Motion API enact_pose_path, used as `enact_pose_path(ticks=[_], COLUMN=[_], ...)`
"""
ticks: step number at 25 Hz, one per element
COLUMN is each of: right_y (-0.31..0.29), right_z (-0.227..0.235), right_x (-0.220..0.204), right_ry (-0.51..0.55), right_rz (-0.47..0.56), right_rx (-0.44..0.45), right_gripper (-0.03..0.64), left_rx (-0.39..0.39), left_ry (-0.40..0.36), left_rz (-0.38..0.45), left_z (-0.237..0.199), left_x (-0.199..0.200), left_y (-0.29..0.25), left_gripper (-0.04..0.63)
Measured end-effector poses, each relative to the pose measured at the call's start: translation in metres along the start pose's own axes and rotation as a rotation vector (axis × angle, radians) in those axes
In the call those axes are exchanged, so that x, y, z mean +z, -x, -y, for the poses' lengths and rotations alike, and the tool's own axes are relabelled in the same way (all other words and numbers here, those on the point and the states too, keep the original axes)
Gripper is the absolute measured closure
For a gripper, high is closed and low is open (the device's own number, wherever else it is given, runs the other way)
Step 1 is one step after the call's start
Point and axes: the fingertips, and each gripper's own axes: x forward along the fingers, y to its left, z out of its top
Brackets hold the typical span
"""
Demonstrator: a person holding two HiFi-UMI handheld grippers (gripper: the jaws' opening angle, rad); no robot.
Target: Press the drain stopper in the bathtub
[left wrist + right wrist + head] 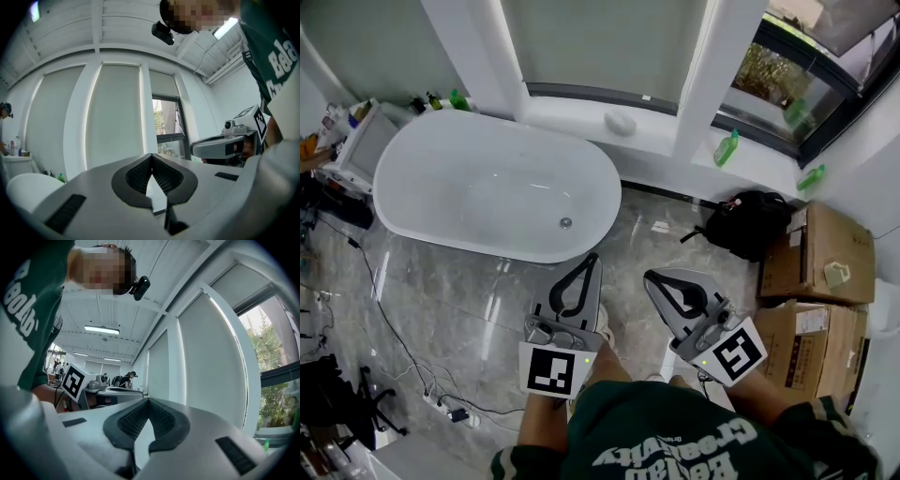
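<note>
You hold left tongs (591, 259) and right tongs (649, 277) pressed together, both empty, over the floor (487, 300). Drain stopper (565, 223) sits untouched in the bathtub (412, 202).

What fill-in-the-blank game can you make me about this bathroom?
The small round metal drain stopper sits inside the white oval ___. The black backpack lies beside brown cardboard ___. The jaws of the left hand-held gripper and right hand-held gripper are ___.
Missing words: bathtub; boxes; shut.
</note>
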Motion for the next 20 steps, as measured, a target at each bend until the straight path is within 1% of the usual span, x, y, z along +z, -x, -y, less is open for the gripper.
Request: enact_pose_path(ticks=[2, 6, 9, 14, 17, 20], right_y=[-0.015, -0.059, -0.094, -0.142, -0.169, -0.193], right_z=[0.010, 0.028, 0.036, 0.053, 0.061, 0.069], right_x=[-0.001, 0.001, 0.003, 0.004, 0.003, 0.008], right_ry=[-0.007, -0.014, -0.013, -0.012, -0.012, -0.009], right_rz=[-0.001, -0.001, -0.008, -0.029, -0.048, -0.043], right_rx=[-0.002, -0.001, 0.016, 0.021, 0.022, 0.026], right_gripper=[0.606, 0.606, 0.606, 0.606, 0.606, 0.606], left_rx=[-0.001, -0.018, -0.017, -0.006, -0.008, -0.019], left_ry=[-0.013, -0.067, -0.083, -0.062, -0.047, -0.049], left_rz=[0.006, 0.008, 0.016, 0.018, 0.019, 0.028], left_z=[-0.016, -0.054, -0.087, -0.137, -0.159, -0.175], left_x=[0.003, 0.013, 0.019, 0.018, 0.017, 0.020], left_y=[-0.012, -0.035, -0.050, -0.071, -0.081, -0.093], left_gripper=[0.586, 0.586, 0.586, 0.586, 0.586, 0.586])
